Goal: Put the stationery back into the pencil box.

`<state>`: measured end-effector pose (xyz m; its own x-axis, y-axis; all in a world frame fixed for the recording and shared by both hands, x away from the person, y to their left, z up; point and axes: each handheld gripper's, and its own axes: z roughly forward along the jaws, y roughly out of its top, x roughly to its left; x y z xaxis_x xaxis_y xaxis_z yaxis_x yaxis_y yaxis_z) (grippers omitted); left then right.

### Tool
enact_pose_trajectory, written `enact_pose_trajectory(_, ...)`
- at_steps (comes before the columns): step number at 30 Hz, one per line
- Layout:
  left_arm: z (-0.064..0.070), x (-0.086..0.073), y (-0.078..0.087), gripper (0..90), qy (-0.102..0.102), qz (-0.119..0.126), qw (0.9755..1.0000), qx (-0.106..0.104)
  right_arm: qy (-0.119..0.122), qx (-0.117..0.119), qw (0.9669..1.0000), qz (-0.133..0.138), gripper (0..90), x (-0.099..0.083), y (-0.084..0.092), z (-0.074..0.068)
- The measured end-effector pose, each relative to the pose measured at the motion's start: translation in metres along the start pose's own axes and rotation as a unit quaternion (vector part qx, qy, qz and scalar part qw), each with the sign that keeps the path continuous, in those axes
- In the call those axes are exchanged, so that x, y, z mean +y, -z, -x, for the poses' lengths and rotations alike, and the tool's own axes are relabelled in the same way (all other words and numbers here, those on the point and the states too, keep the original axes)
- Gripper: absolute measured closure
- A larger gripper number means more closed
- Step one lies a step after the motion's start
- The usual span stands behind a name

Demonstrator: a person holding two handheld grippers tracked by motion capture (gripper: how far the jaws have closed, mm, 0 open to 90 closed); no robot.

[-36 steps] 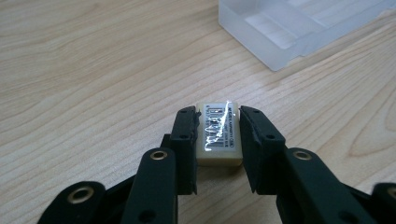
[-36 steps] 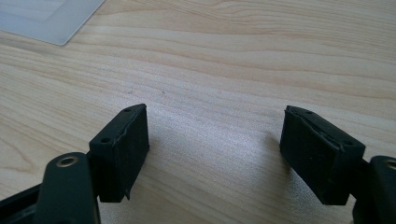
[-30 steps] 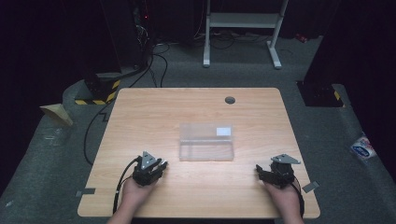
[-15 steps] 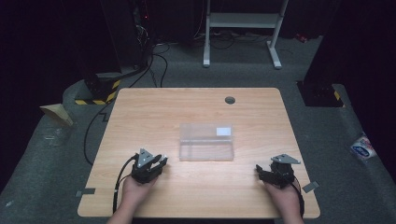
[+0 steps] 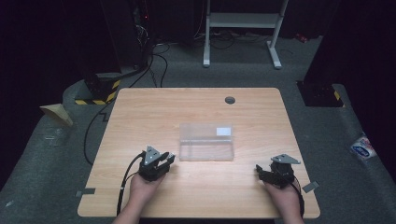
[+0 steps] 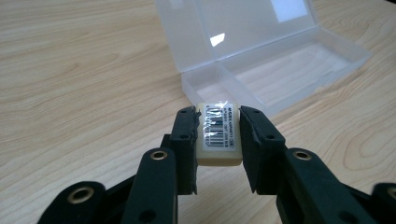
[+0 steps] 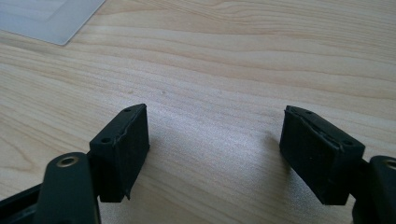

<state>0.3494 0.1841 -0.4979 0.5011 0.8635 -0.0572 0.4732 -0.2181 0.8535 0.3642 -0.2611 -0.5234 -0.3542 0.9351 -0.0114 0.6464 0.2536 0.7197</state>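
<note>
A: What do the left tongs (image 6: 218,135) hold?

B: A cream eraser (image 6: 218,132) with a barcode label, clamped between the jaws, just short of the clear plastic box (image 5: 207,142), which lies open mid-desk with its lid tipped back.

A: And the right tongs (image 7: 212,154)?

B: Spread wide, nothing between them, low over bare desk (image 5: 154,112) near its right front corner. The box is well apart, its corner showing far off in the right gripper view.

A: Anything else on the desk?

B: A dark grommet (image 5: 229,100) by the far edge.

You have before you: one wooden table (image 5: 140,121); one clear plastic box (image 5: 207,148), lid open; one cream eraser (image 6: 218,135) with a barcode label; two grippers, namely the left gripper (image 6: 218,133) and the right gripper (image 7: 215,140); one grommet (image 5: 229,100) in the tabletop.
</note>
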Motion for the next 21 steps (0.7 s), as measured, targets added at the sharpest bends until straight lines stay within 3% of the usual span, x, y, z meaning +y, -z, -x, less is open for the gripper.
enact_pose_trajectory(4,0.003,0.004,-0.004,67.6,-0.007,-0.001,1.0,-0.001,-0.001,0.0,1.0,0.0,23.6,0.0,0.0,0.0)
enact_pose_trajectory(10,0.006,0.007,-0.012,67.7,0.0,0.0,1.0,-0.007,0.0,0.0,1.0,0.0,23.6,0.0,0.0,0.0)
enact_pose_trajectory(14,0.009,0.011,-0.018,67.7,-0.009,0.0,0.9999,-0.009,-0.001,0.0,1.0,0.0,23.6,0.0,0.0,0.0)
enact_pose_trajectory(21,0.013,0.023,-0.035,67.8,-0.011,-0.005,0.9999,-0.009,0.0,0.0,1.0,0.0,23.6,0.0,0.0,0.0)
